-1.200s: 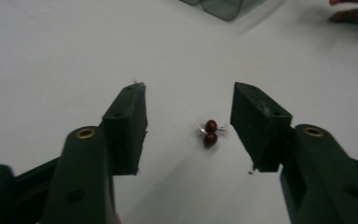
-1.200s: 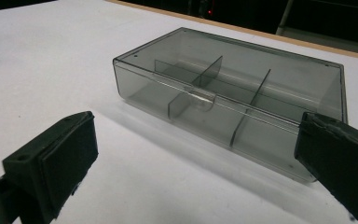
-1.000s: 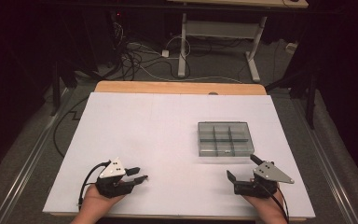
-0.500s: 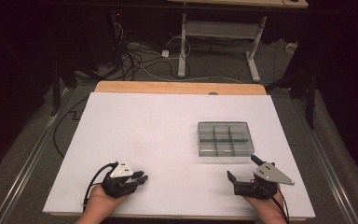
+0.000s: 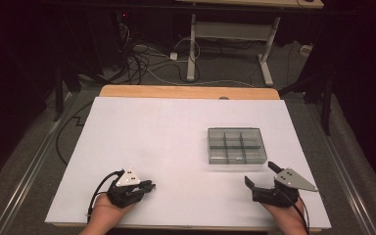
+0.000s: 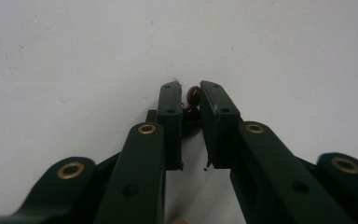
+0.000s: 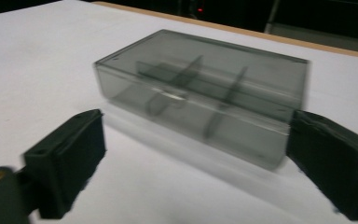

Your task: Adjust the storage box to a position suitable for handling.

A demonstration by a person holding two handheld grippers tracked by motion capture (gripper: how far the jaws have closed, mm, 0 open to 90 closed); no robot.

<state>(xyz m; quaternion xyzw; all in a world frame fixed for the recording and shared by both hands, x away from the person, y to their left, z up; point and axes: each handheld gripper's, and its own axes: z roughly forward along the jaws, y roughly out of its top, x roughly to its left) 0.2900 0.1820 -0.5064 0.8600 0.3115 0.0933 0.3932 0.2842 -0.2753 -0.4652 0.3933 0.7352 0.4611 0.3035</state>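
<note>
Two grippers worked low over the white tabletop [image 5: 176, 132], each near its front edge and well apart from the other. Largest of the loose things was the smoky box [image 5: 236, 145] with its six compartments, lid apparently shut, lying toward the right, just ahead of the right gripper [image 5: 263, 177]. That gripper's jaws stood spread wide and pinched nothing, though they had just eased in slightly; in the right gripper view the box [image 7: 200, 93] lay near them, untouched. The left gripper [image 5: 147, 185] had its jaws just closing, nearly together, on two small dark red beads [image 6: 193, 95] lying on the tabletop between the jaw tips; whether the pads already pressed them I could not tell. To do the pickup well, the squeeze should finish slowly and squarely, since round beads would likely squirt out forward. The tips should stay level on the surface until the hold felt sure, and the lift should then go straight up.
</note>
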